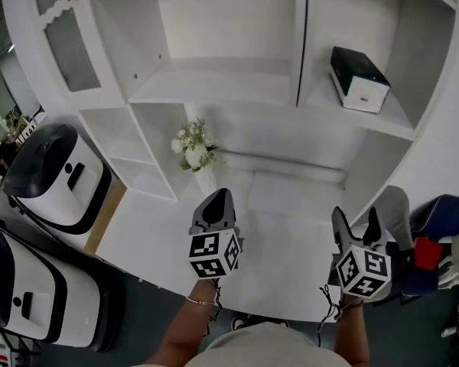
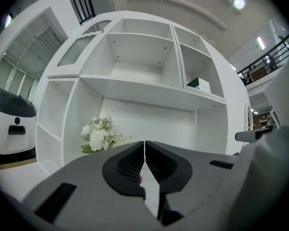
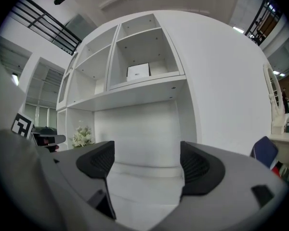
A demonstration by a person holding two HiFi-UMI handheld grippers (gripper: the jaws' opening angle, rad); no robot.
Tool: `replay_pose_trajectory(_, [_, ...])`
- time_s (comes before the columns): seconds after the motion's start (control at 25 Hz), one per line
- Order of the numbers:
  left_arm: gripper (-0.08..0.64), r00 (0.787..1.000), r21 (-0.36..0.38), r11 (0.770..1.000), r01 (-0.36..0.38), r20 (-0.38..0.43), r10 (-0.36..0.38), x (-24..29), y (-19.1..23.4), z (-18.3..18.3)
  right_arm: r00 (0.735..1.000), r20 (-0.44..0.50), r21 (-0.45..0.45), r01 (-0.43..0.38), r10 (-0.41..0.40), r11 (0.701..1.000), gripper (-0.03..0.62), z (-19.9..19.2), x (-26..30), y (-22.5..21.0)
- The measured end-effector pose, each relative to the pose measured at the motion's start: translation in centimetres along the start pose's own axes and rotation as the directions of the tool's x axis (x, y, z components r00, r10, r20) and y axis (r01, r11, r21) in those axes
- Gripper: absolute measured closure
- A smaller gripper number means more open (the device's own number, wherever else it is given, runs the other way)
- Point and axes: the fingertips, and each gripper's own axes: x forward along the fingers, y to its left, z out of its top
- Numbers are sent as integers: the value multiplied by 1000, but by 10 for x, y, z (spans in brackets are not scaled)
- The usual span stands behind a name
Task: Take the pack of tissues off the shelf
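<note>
The pack of tissues point(image 1: 358, 79), a box with a dark top and a white end, lies on the upper right shelf point(image 1: 382, 117) of the white unit. It shows small in the left gripper view point(image 2: 198, 84) and in the right gripper view point(image 3: 138, 70). My left gripper point(image 1: 216, 205) hovers over the white counter, shut, with nothing between its pads point(image 2: 144, 165). My right gripper point(image 1: 358, 228) is held at the counter's right, open and empty point(image 3: 144, 165), well below the tissue shelf and apart from it.
A bunch of white flowers point(image 1: 193, 147) stands on the counter point(image 1: 291, 228) just beyond my left gripper. Two white and black machines point(image 1: 57, 176) stand at the left. A blue chair point(image 1: 432, 224) with a red thing on it is at the right.
</note>
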Motion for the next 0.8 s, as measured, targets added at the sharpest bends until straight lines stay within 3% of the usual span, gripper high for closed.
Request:
replay_pose_trajectory(0.2, [537, 999, 13, 999, 33, -17, -32, 12, -14, -1, 1000, 17, -6, 21, -21, 1000, 158, 7, -6, -7])
replay_pose_trajectory(0.48, [537, 999, 21, 999, 49, -11, -49, 16, -26, 6, 998, 55, 60, -7, 4, 998, 155, 27, -9, 0])
replay_pose_trajectory(0.8, [537, 998, 47, 998, 44, 51, -47, 16, -32, 50, 988, 157, 56, -22, 13, 998, 153, 82, -9, 3])
